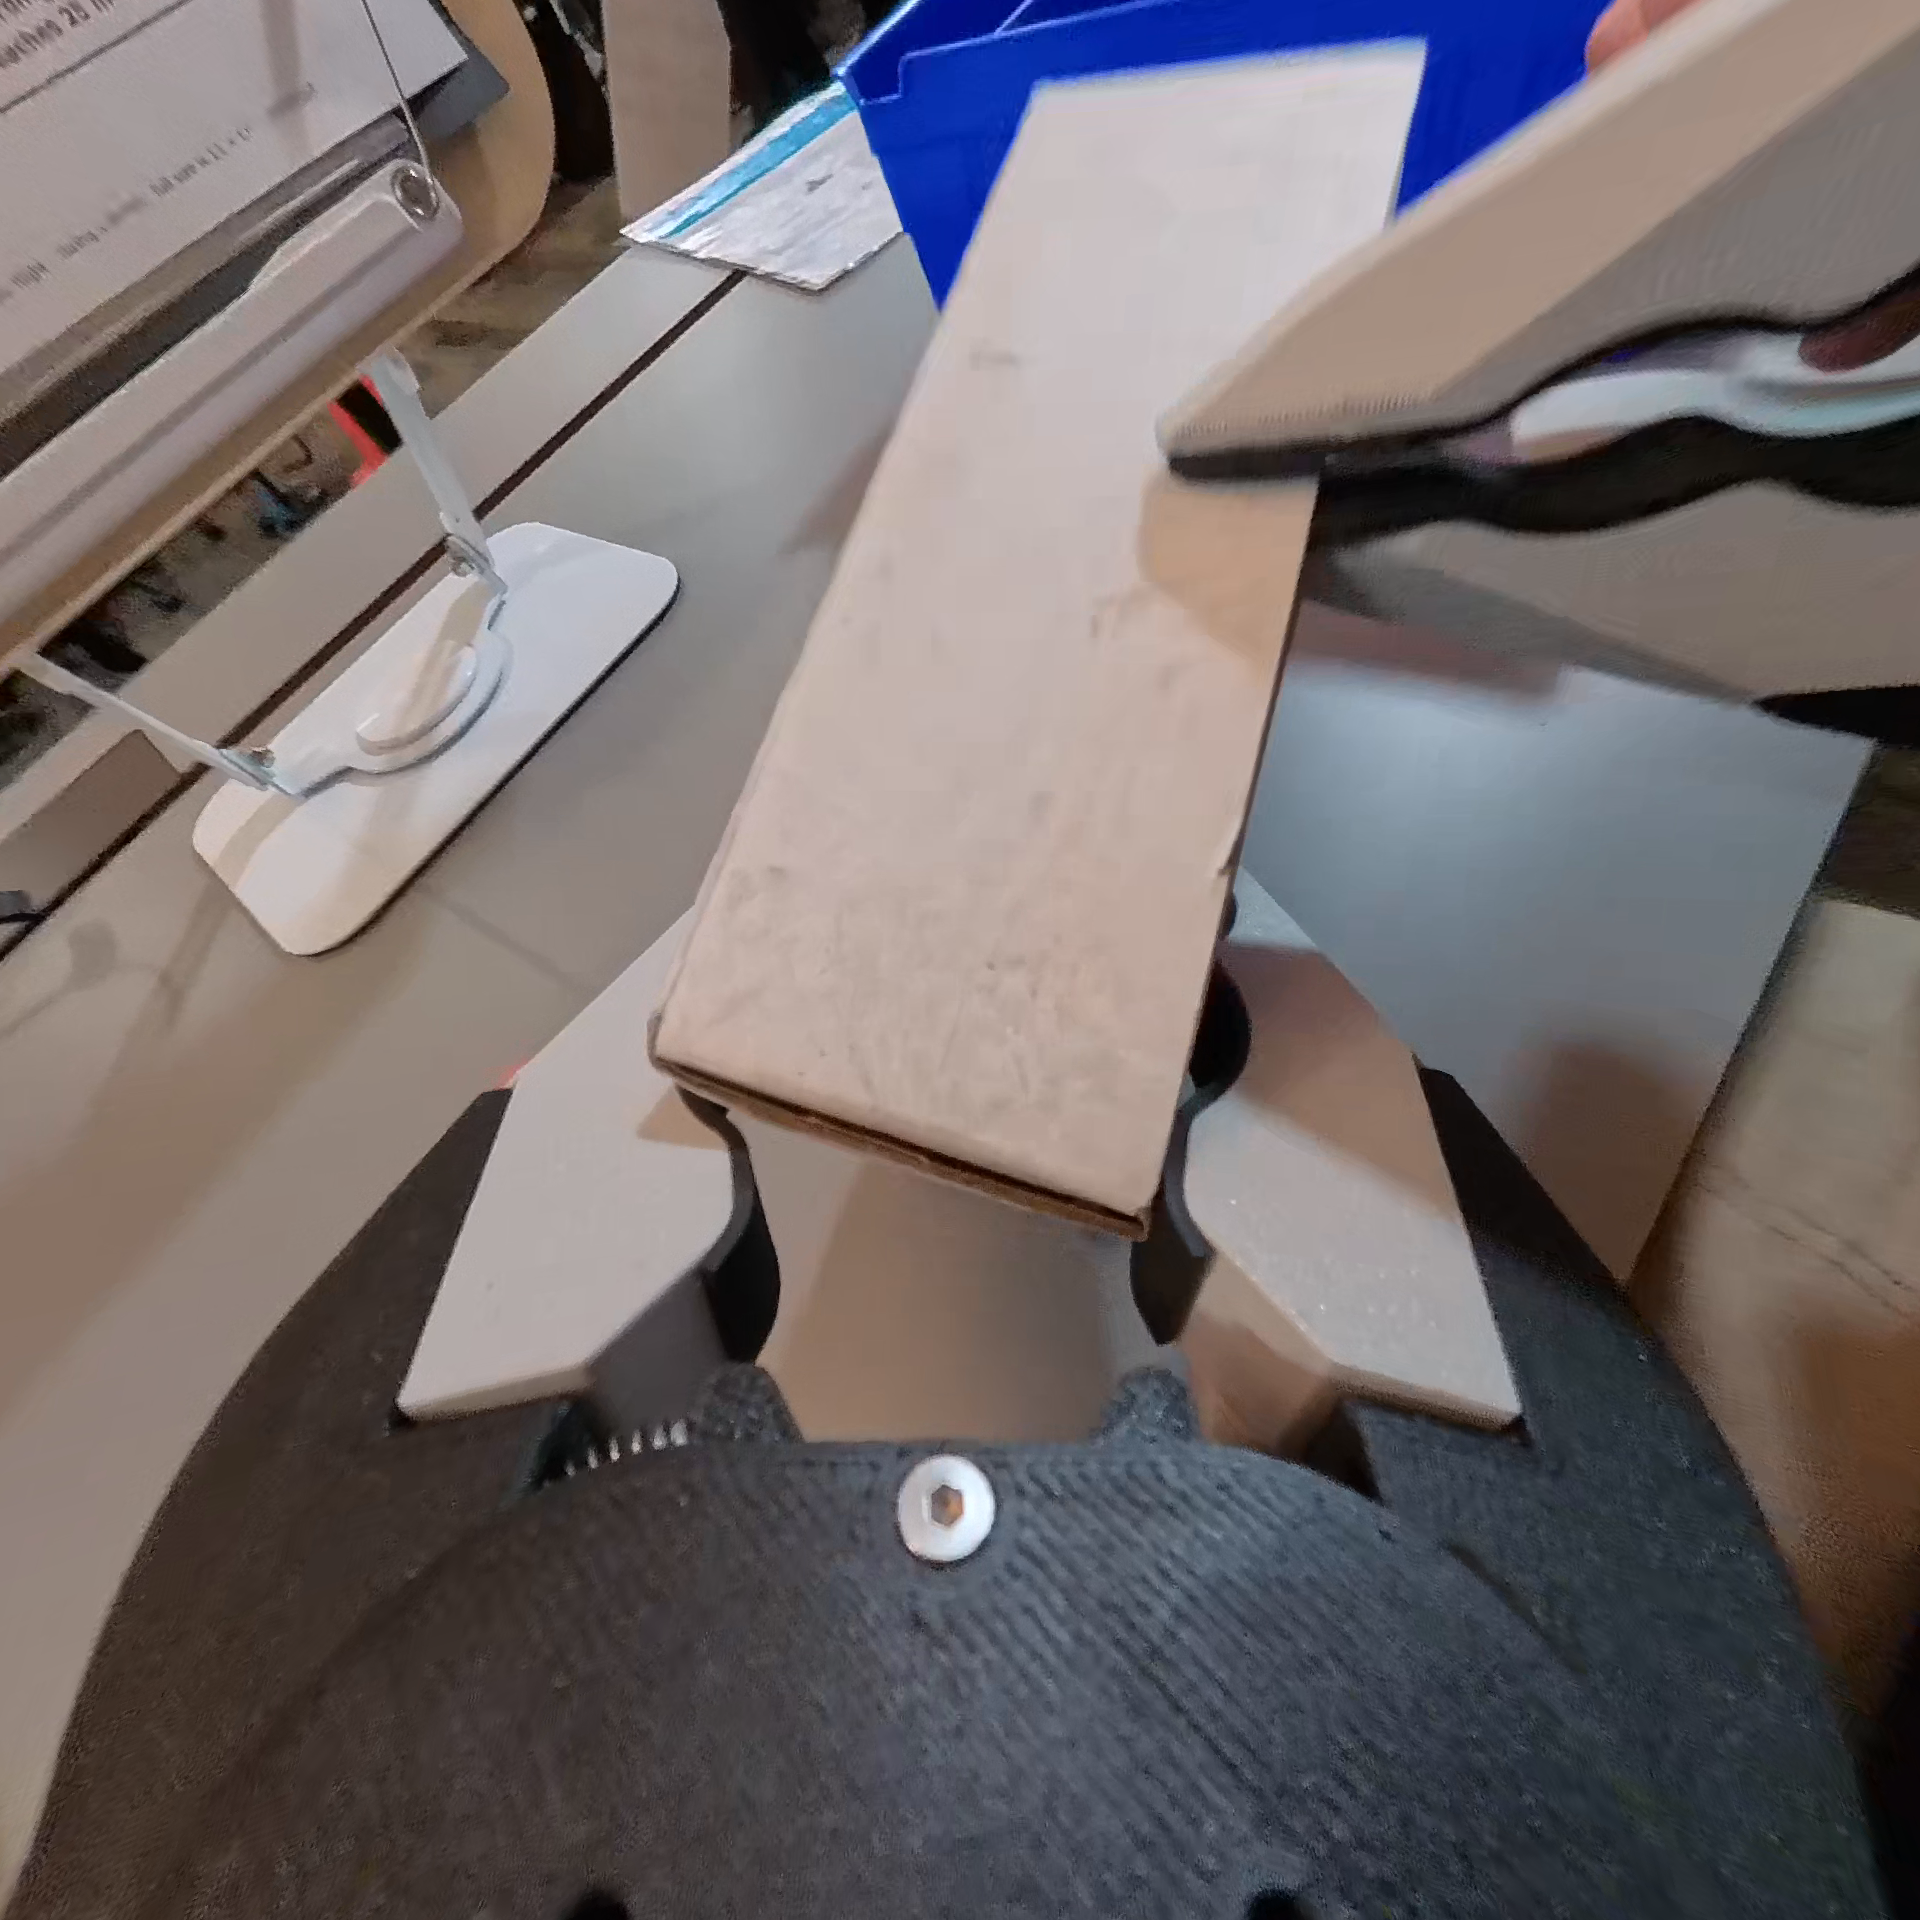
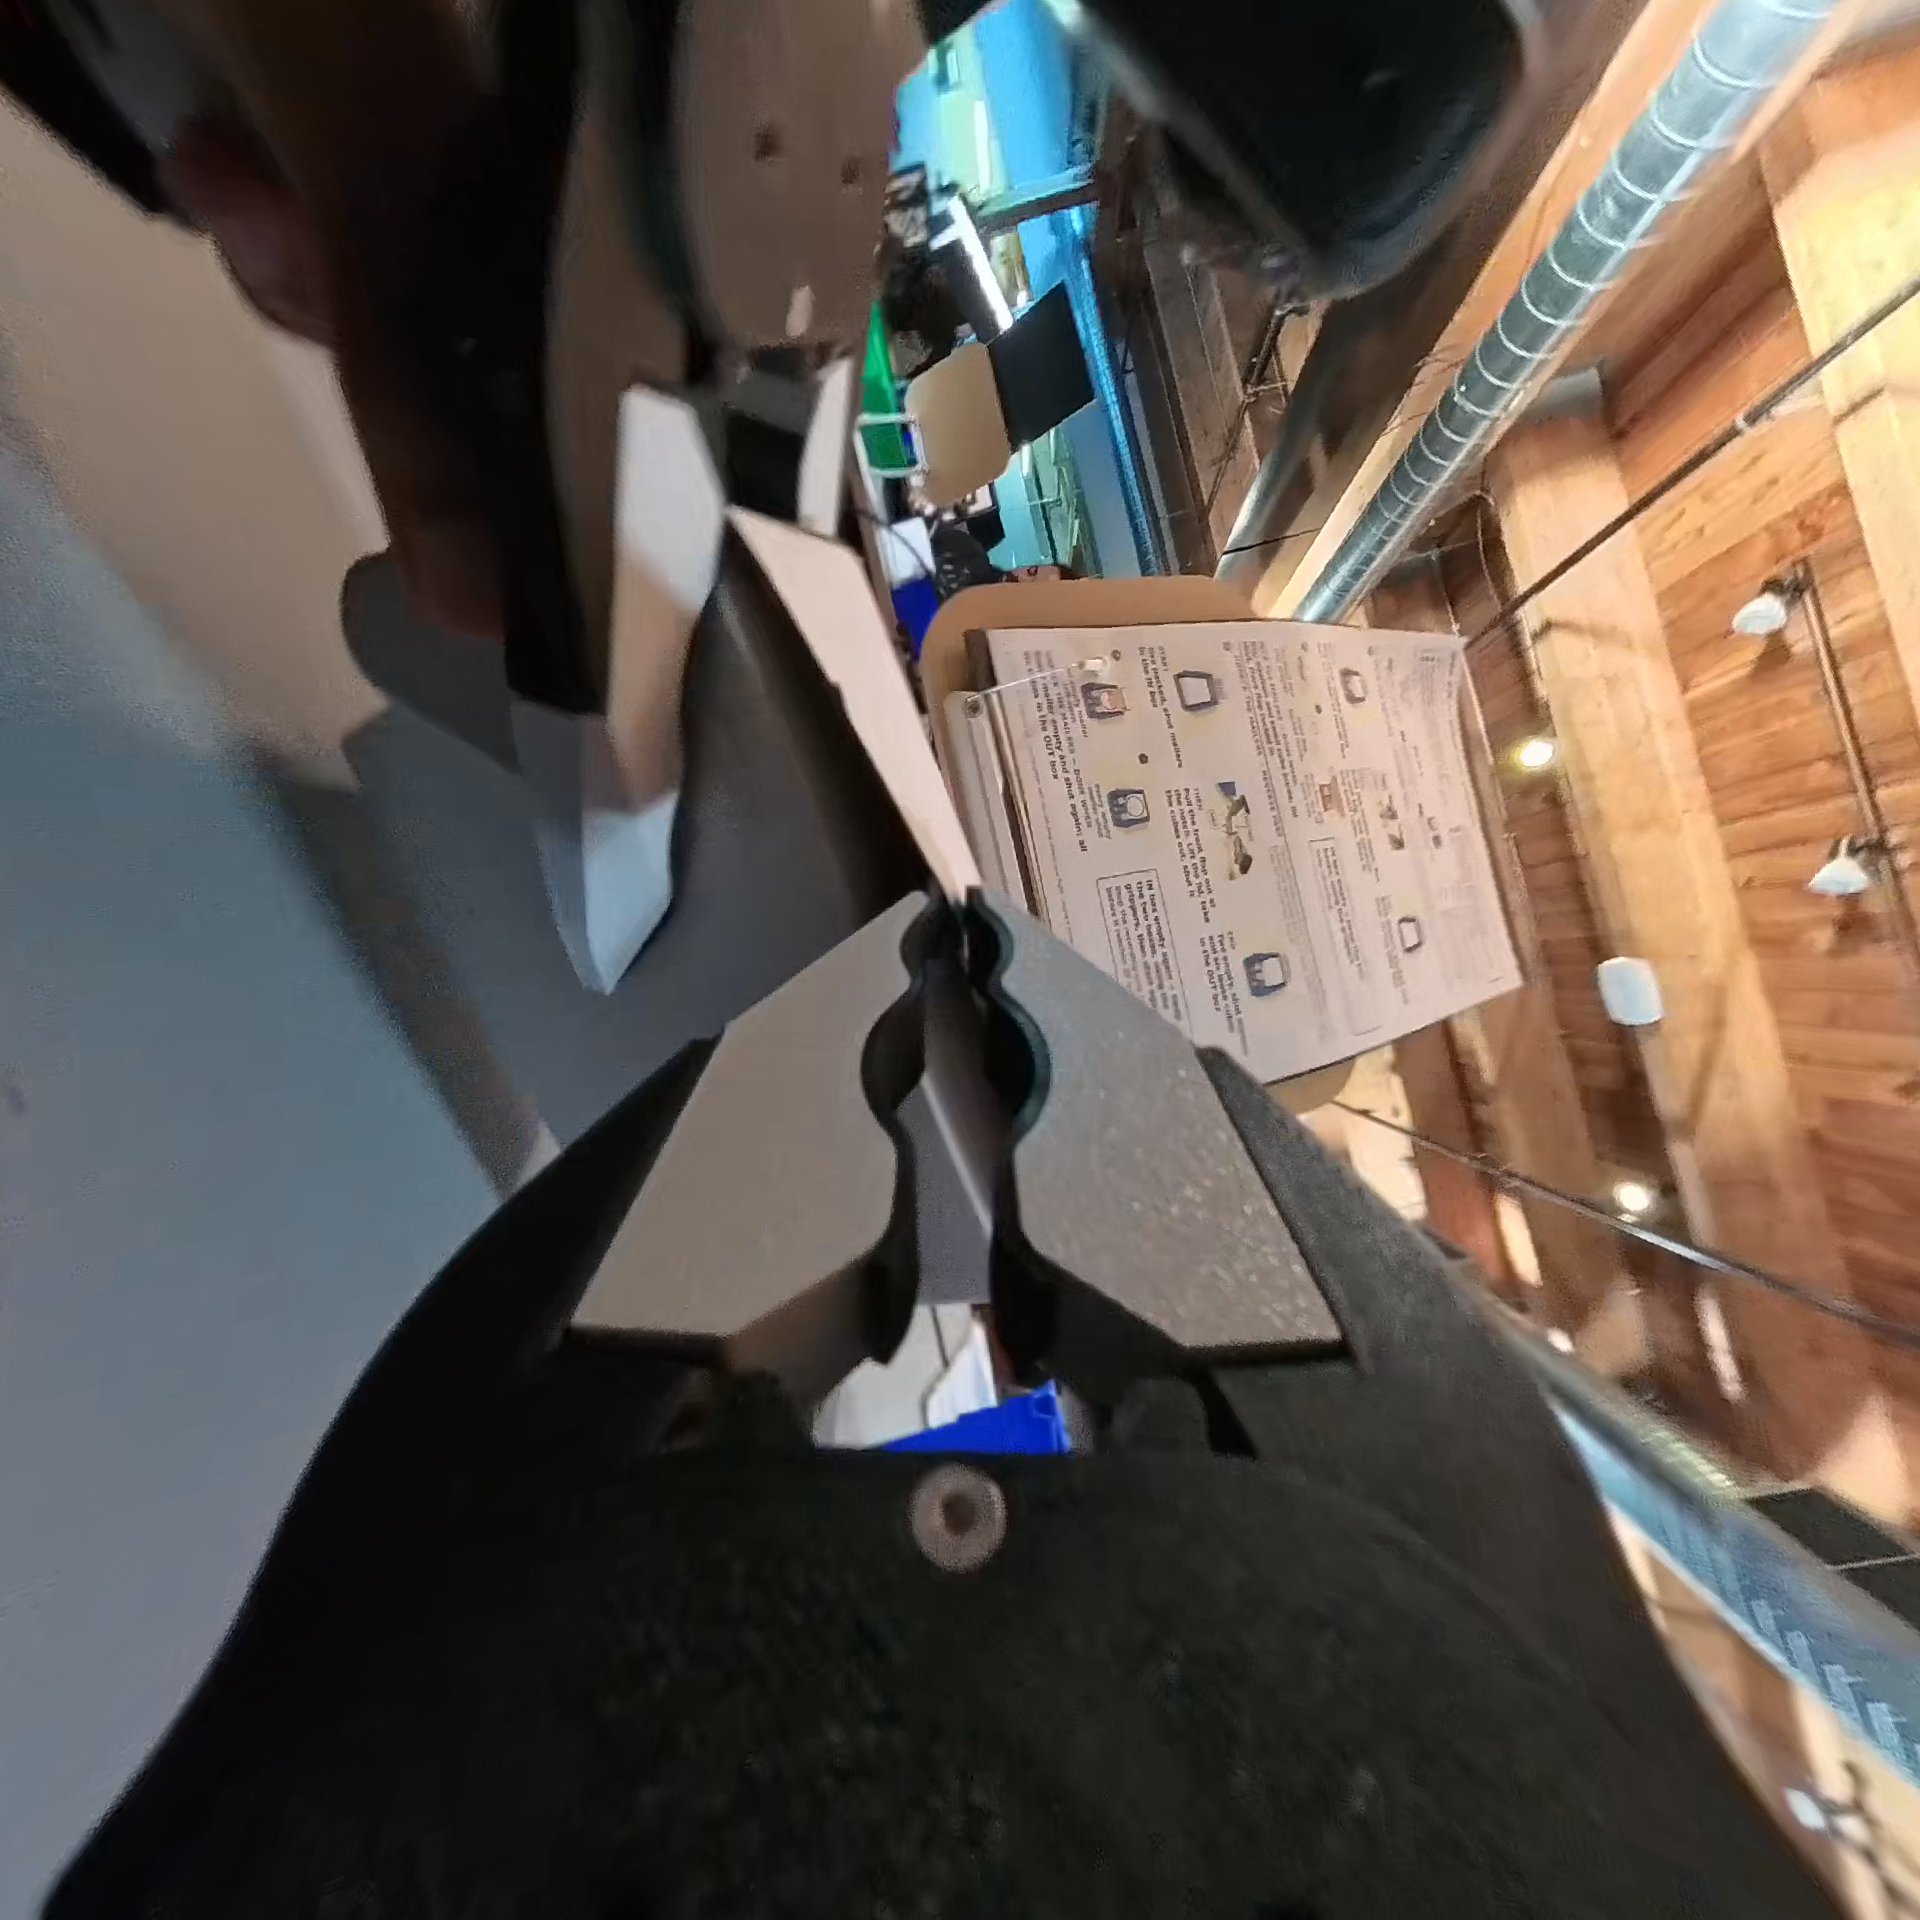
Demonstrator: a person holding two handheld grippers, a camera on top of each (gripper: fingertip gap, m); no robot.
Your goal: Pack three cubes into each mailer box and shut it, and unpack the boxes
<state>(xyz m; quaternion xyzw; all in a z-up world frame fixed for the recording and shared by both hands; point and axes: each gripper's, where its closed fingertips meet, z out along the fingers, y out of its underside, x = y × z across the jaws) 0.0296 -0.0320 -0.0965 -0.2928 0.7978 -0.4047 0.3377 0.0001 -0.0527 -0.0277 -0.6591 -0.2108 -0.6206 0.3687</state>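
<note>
A tan cardboard mailer box (image 1: 997, 707) is held up above the table, tilted, its long side pointing away. My left gripper (image 1: 935, 1132) is shut on its near end, one finger on each side. My right gripper (image 1: 1242, 457) comes in from the upper right and meets the box's right edge. In the right wrist view, which is turned sideways, my right gripper (image 2: 961, 920) is shut on a thin cardboard flap (image 2: 852, 686) of the box. The left gripper's pale fingers (image 2: 644, 582) show blurred beyond. No cubes are in view.
A blue bin (image 1: 935, 156) stands behind the box. A document stand with a white base (image 1: 436, 748) holds a printed sheet (image 2: 1268, 821) at the left. A silvery flat mailer (image 1: 779, 208) lies far back. The grey table (image 1: 623, 436) runs under everything. My hands' fingertips stand some 8 cm from each other.
</note>
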